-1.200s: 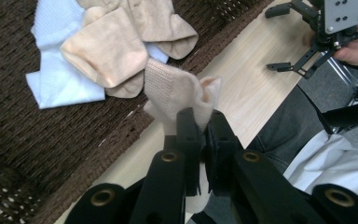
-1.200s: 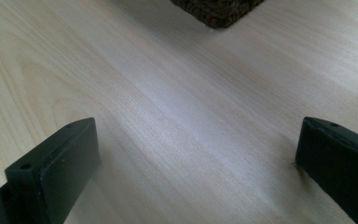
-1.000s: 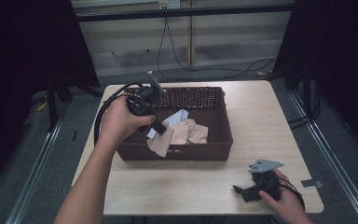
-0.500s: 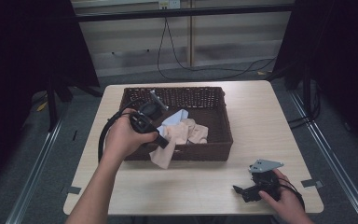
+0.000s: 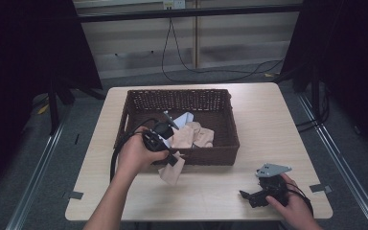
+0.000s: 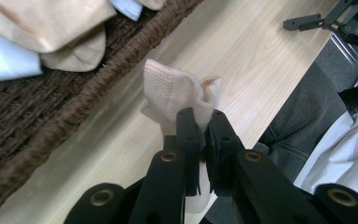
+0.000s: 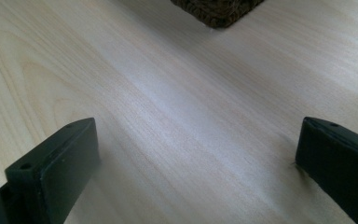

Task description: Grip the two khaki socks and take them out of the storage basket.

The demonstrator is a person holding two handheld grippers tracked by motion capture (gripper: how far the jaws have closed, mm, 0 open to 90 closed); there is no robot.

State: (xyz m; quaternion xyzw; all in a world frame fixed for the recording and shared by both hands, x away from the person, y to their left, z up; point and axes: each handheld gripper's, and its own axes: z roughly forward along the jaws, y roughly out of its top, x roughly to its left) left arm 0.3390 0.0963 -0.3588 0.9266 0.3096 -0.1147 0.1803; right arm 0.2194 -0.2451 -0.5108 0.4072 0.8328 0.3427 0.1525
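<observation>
From the high view, the left tongs [image 5: 171, 159] have come out over the near wall of the dark brown woven wicker basket [image 5: 225, 120], where half a second ago they were inside it, and a pale peach knitted sock [image 5: 172, 171] now hangs from them just above the light wooden surface [image 5: 211, 191], outside the basket's front edge; this suggests one sock has been lifted clear and is about to be laid down, while a heap of peach and pale blue fabric [image 5: 191, 134] remains inside. The right tongs [image 5: 255, 196] rest near the front right corner of the surface, well apart from the basket, unchanged from the earlier pictures. In the left gripper view, the black jaws are pinched nearly together on the sock [image 6: 179, 91], whose ribbed cuff bunches softly above them; the coarse braided rim of the basket [image 6: 74, 105] runs diagonally beside it, with more soft folded fabric [image 6: 42, 28] within, and smooth grained wood beneath. In the right gripper view, the jaws stand wide apart, holding nothing, above the bare, finely grained surface [image 7: 177, 102], with a basket corner [image 7: 214, 11] at the top.
</observation>
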